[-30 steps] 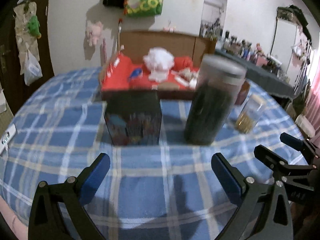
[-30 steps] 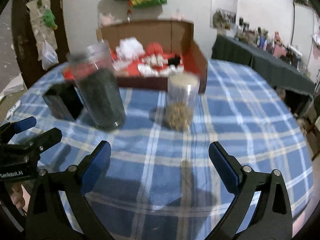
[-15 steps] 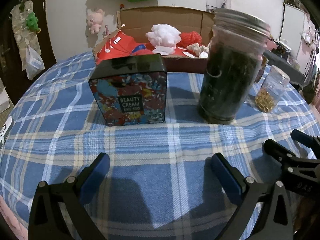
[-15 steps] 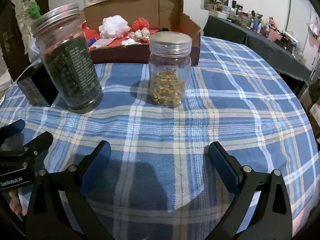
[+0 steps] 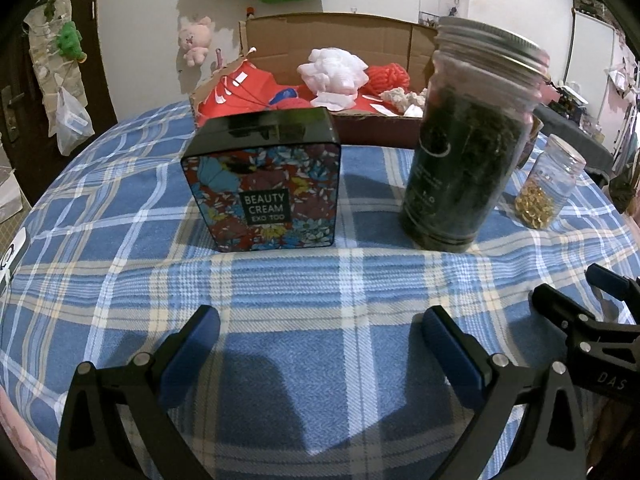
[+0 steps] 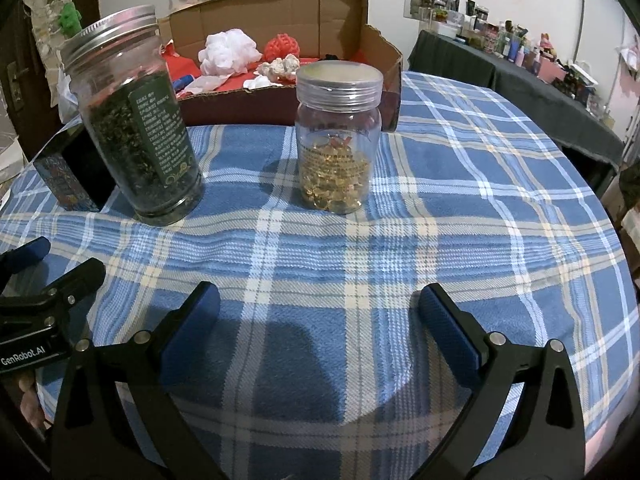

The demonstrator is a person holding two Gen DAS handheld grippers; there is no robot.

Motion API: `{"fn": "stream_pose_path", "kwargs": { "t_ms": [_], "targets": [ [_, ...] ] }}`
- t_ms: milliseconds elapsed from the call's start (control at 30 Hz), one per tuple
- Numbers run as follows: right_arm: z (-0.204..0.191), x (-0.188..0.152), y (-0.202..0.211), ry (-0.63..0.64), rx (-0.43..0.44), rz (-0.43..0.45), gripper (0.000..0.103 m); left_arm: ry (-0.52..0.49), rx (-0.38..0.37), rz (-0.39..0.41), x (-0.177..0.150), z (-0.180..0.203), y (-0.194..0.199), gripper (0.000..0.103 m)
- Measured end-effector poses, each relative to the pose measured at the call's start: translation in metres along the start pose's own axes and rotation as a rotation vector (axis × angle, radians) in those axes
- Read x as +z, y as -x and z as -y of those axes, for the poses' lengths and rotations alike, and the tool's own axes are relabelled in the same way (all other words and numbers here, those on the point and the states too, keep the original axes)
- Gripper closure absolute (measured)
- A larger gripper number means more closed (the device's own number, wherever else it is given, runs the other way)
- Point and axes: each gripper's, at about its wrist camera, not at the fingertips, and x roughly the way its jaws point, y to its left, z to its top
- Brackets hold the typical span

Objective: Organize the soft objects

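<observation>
Beyond the tall dark jar, the cardboard box holds the white soft bundle and red yarn ball, well ahead of my left gripper and right gripper, both spread wide, holding nothing.

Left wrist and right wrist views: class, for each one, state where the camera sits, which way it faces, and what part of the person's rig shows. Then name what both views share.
Left wrist view: sits on the left gripper, low over the checked tablecloth, facing the Beauty Cream tin and cardboard box; the right gripper's tip shows at its right edge.
Right wrist view: sits on the right gripper, facing the small jar; the left gripper shows at its left edge.
Shared: tall dark jar, small jar, tin, box.
</observation>
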Motion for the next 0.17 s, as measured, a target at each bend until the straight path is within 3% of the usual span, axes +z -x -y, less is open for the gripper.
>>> {"fn": "stream_pose_path", "kwargs": {
  "t_ms": [167],
  "targets": [
    [0.0,0.0013,-0.0004,0.001,-0.001,0.0,0.001,-0.001,0.0,-0.001,0.0,-0.0001,-0.0001,0.0]
  ]
}}
